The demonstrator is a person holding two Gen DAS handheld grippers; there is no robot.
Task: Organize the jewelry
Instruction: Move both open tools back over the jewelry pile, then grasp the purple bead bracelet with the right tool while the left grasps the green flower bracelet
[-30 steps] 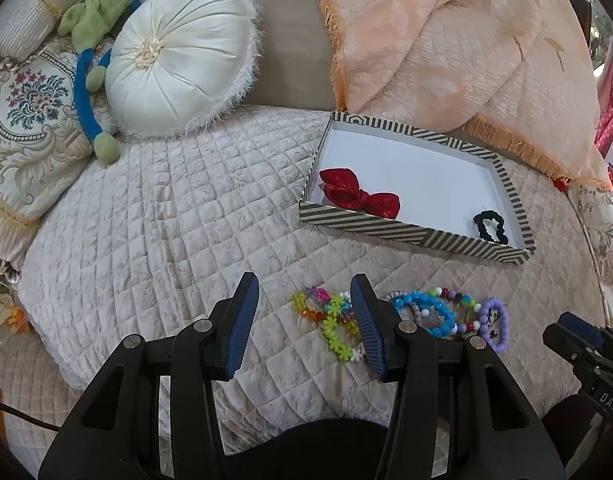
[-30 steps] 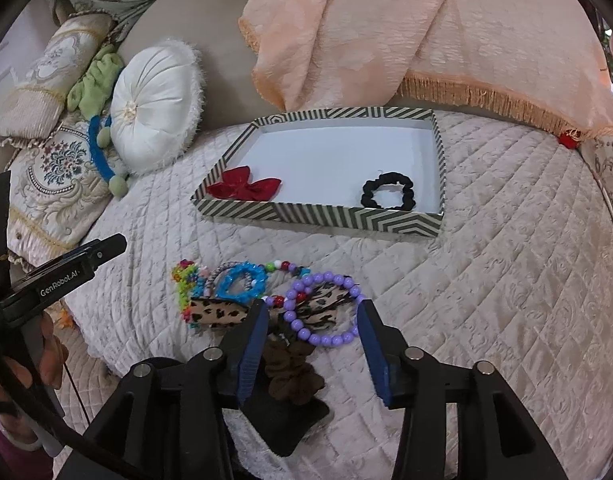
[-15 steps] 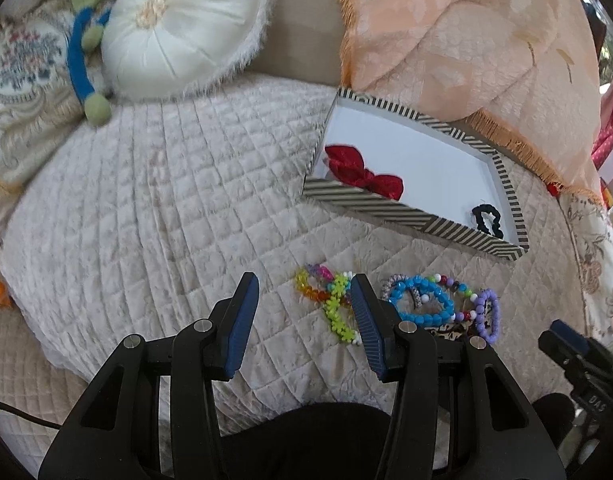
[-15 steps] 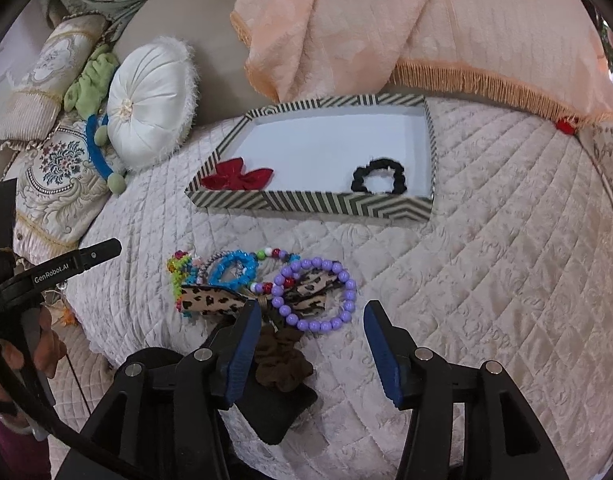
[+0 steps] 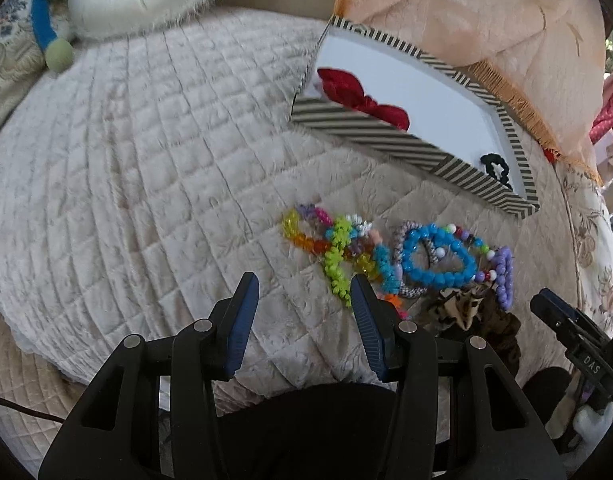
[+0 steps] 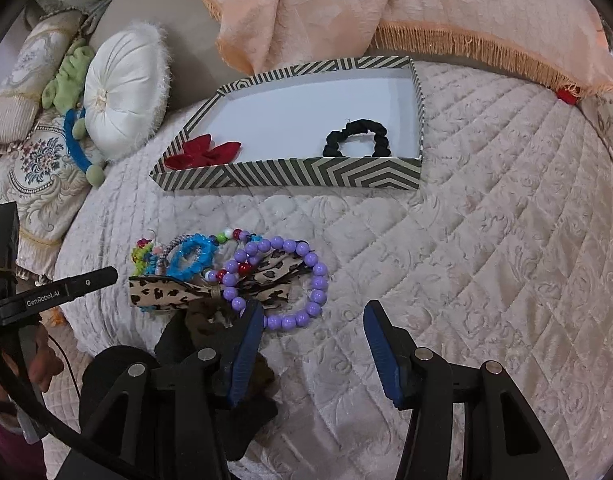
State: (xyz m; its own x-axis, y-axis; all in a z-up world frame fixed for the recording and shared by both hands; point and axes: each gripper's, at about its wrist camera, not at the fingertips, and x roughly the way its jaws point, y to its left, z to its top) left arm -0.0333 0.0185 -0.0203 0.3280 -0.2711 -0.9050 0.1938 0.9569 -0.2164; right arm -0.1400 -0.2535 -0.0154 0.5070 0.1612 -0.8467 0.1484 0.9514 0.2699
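Quilted cream bedspread (image 6: pixel 486 208) carries the whole lot. Striped box (image 6: pixel 290 172), shallow, white inside, stands near the far pillows; it holds a red bow (image 6: pixel 204 154) at its left end and a black scrunchie (image 6: pixel 356 138) at its right. Heap of loose pieces lies well short of the box: leopard-print bow (image 6: pixel 174 294), purple bead bracelet (image 6: pixel 306 280), blue bead bracelet (image 5: pixel 438 258), neon flower strand (image 5: pixel 336 256). Left claw (image 5: pixel 302 312): wide open, empty, just left of the strand. Right claw (image 6: pixel 312 342): parted, empty, its left pad at the purple bracelet's rim. Step, by judgement: approach for a pick; next calls for straddling one piece alone, then closing. Left view alone shows the orange and yellow beads; right view alone shows the leopard bow whole.
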